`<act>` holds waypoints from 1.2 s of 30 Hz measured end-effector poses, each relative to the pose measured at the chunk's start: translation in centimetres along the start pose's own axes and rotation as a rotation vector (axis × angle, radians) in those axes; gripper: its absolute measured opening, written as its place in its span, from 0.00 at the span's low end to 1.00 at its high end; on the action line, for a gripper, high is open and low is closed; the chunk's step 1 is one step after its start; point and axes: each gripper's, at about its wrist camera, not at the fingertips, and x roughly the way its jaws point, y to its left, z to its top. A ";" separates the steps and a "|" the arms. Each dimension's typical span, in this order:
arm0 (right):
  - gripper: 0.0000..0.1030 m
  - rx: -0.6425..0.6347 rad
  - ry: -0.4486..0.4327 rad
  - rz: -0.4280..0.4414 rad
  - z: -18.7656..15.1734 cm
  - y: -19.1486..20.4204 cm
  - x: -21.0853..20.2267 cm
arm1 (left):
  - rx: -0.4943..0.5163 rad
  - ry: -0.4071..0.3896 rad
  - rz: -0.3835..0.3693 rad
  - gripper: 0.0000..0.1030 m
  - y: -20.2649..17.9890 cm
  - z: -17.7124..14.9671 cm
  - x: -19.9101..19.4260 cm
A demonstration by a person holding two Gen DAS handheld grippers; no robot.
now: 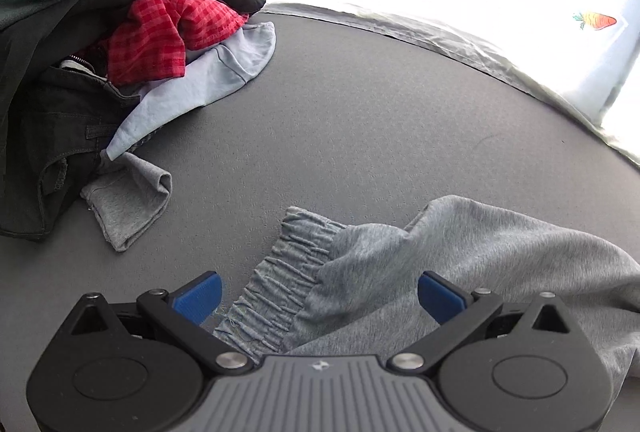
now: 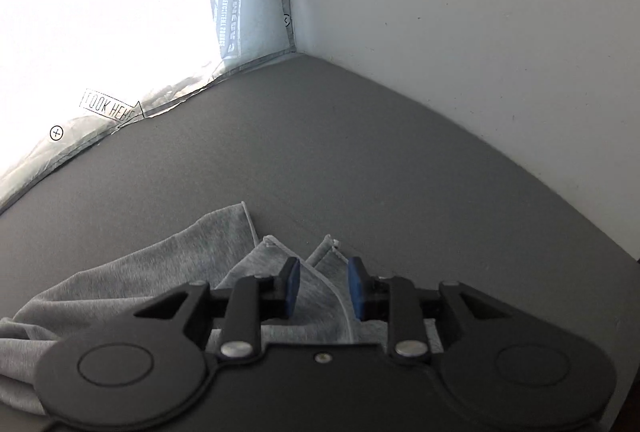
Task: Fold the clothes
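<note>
The grey garment [image 1: 460,264] is running under the left gripper [image 1: 320,298] and off the right edge, so its full shape is staying hidden. The clothes pile [image 1: 100,52] is getting cut by the left edge. The curtain [image 2: 100,12] is glaring white, hiding detail.

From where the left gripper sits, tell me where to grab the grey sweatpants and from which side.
Take the gathered elastic waistband: it lies flat on the grey surface between the open left gripper's fingers. Probably come straight down from above, pinching its exposed left edge, since loose fabric covers its right side.
</note>
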 end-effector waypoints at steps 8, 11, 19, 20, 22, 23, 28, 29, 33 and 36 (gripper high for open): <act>0.42 -0.128 0.047 0.039 2.6 3.6 6.0 | -0.042 0.009 0.008 0.88 2.2 2.5 1.9; 0.43 -0.197 0.089 0.046 2.8 4.6 8.5 | -0.042 0.037 -0.021 0.82 2.5 3.1 3.1; 0.54 -0.027 0.187 0.121 3.2 3.4 12.7 | 0.041 0.141 -0.124 0.83 0.8 3.0 5.6; 0.54 -0.024 0.193 0.122 3.1 3.4 13.0 | 0.057 0.140 -0.116 0.83 0.5 2.8 5.8; 0.57 -0.029 0.198 0.123 2.9 3.6 13.3 | 0.076 0.140 -0.104 0.82 0.1 2.6 6.0; 0.57 -0.050 0.196 0.122 2.9 3.9 13.3 | 0.076 0.141 -0.102 0.82 0.0 2.6 6.0; 0.03 -0.193 0.185 0.127 2.9 5.8 13.5 | 0.087 0.102 -0.099 0.49 0.1 2.3 5.1; 0.02 -0.207 0.178 0.133 3.1 6.1 13.4 | 0.090 0.089 -0.103 0.42 0.2 2.1 5.0; 0.02 -0.275 0.072 0.131 4.9 7.2 11.7 | 0.102 0.027 -0.097 0.18 0.3 2.5 4.2; 0.02 -0.259 -0.070 0.167 8.2 7.1 8.9 | 0.047 -0.060 -0.098 0.16 1.5 3.7 2.3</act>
